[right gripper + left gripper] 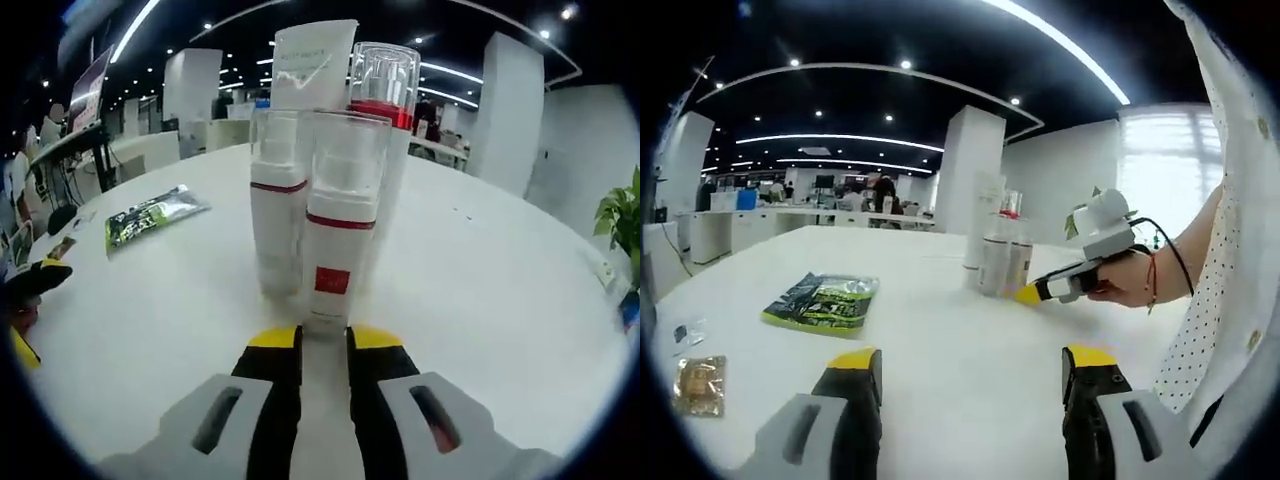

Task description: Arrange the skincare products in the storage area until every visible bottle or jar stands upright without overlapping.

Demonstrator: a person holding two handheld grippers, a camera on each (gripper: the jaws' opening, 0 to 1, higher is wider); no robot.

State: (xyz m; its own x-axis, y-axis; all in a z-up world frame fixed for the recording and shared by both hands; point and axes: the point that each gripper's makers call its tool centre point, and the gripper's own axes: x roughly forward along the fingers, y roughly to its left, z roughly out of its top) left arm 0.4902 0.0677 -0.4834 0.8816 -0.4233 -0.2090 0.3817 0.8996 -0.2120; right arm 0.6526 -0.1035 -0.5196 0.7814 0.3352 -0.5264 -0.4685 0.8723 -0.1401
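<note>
Several skincare products stand upright in a tight cluster (1000, 258) on the white table (940, 400). Closest in the right gripper view is a white pump bottle with a red band (335, 230). Behind it are a second white bottle (278, 210), a white tube (312, 62) and a clear-capped red bottle (384, 82). My right gripper (324, 340) lies low on the table, its jaws drawn in to a narrow gap around the foot of the front bottle. In the left gripper view that right gripper (1028, 294) reaches in from the right. My left gripper (972, 360) hangs open over bare table.
A green foil packet (822, 303) lies flat on the table left of the cluster, also seen as the green packet (152, 214). A small gold sachet (700, 384) lies near the left edge. A person's hand and dotted sleeve (1200, 320) are at the right.
</note>
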